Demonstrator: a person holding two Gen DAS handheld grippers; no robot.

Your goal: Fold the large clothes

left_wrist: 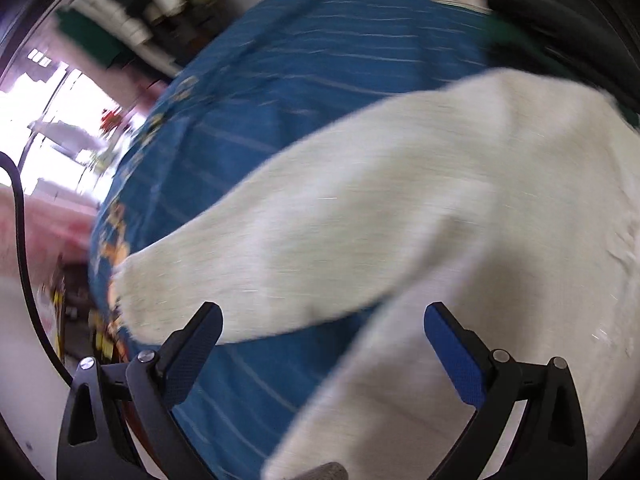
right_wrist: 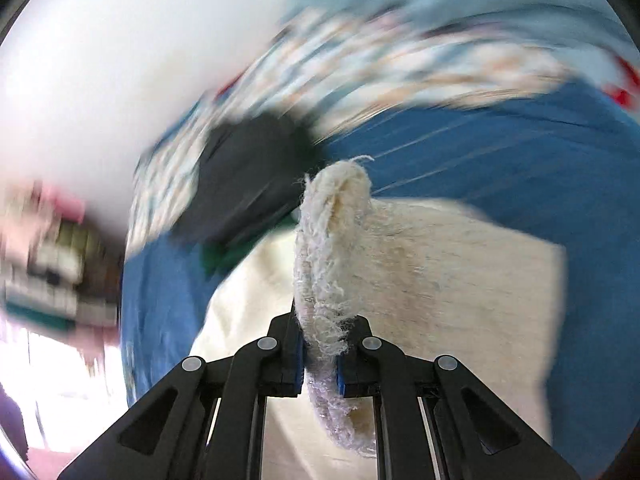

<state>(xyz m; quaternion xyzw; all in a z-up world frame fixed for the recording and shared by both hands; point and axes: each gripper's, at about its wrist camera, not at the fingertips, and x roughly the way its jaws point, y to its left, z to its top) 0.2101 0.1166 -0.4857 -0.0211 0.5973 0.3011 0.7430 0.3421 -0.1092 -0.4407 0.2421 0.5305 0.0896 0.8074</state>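
Note:
A large cream knitted sweater (left_wrist: 460,184) lies on a blue striped bedsheet (left_wrist: 320,60). One sleeve (left_wrist: 248,256) stretches out to the left. My left gripper (left_wrist: 320,320) is open and empty, just above the sleeve and the sweater's body. In the right wrist view my right gripper (right_wrist: 320,344) is shut on a fuzzy folded edge of the sweater (right_wrist: 332,240), which stands up between the fingers. The rest of the sweater (right_wrist: 460,272) lies flat on the blue sheet (right_wrist: 520,152). Both views are blurred by motion.
A dark garment (right_wrist: 248,176) with a green one under it lies at the far side of the sweater, also in the left wrist view (left_wrist: 560,20). A patterned quilt (right_wrist: 400,52) lies beyond. Shelves of folded clothes (left_wrist: 140,20) stand at the left, past the bed's edge.

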